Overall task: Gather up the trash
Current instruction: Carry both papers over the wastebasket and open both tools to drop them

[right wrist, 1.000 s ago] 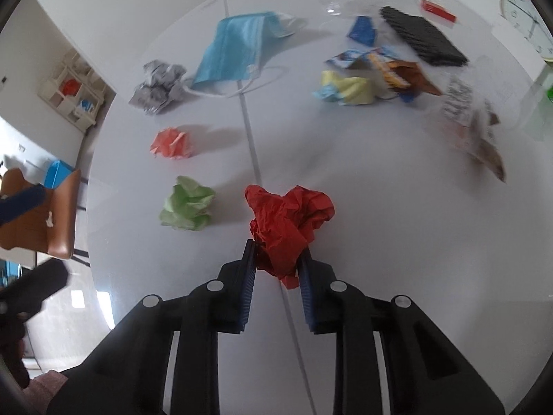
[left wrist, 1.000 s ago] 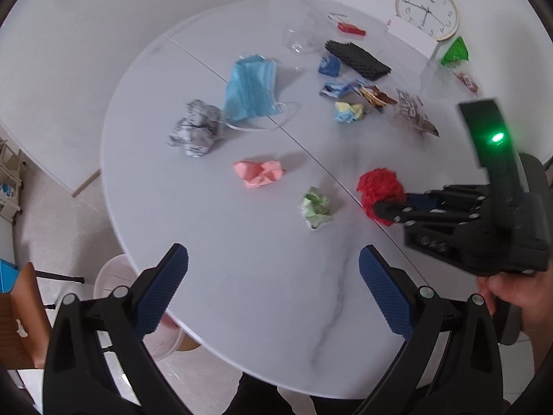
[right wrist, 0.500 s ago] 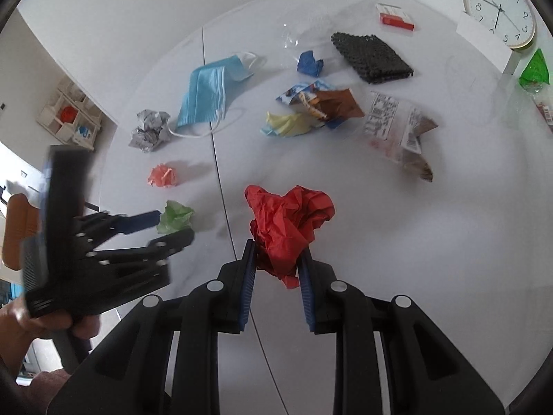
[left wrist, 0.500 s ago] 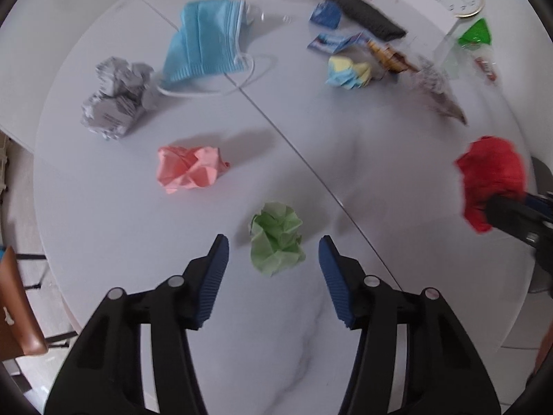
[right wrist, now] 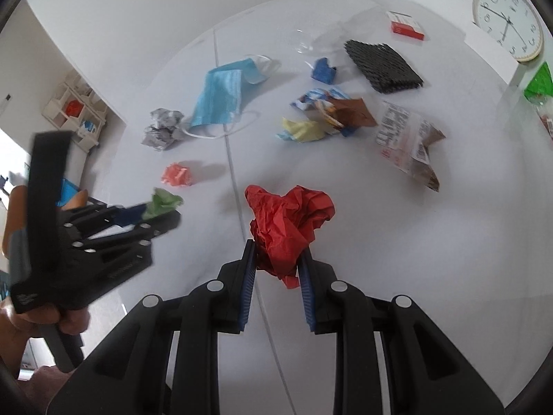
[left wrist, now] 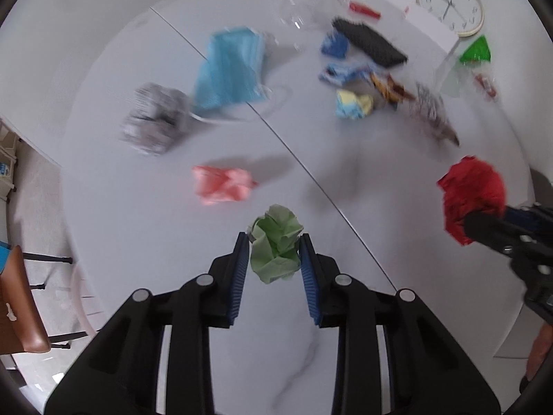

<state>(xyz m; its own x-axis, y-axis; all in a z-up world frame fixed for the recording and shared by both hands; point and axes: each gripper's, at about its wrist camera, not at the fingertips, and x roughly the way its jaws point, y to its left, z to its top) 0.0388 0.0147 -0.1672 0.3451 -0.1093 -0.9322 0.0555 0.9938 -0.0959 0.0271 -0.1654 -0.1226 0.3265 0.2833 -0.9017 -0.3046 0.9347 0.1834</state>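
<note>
Green paper wad (left wrist: 275, 243) sits between left gripper (left wrist: 273, 242) pads, jaws just closing onto it, table (left wrist: 138, 242) beneath. Right gripper (right wrist: 278, 254) clamps red wad (right wrist: 288, 226), at 3 o'clock.

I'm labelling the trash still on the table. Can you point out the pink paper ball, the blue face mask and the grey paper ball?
pink paper ball (left wrist: 223, 185), left wrist view, centre of the wad
blue face mask (right wrist: 221, 97), right wrist view, middle of the pleated panel
grey paper ball (right wrist: 162, 129), right wrist view, centre of the crumple
</note>
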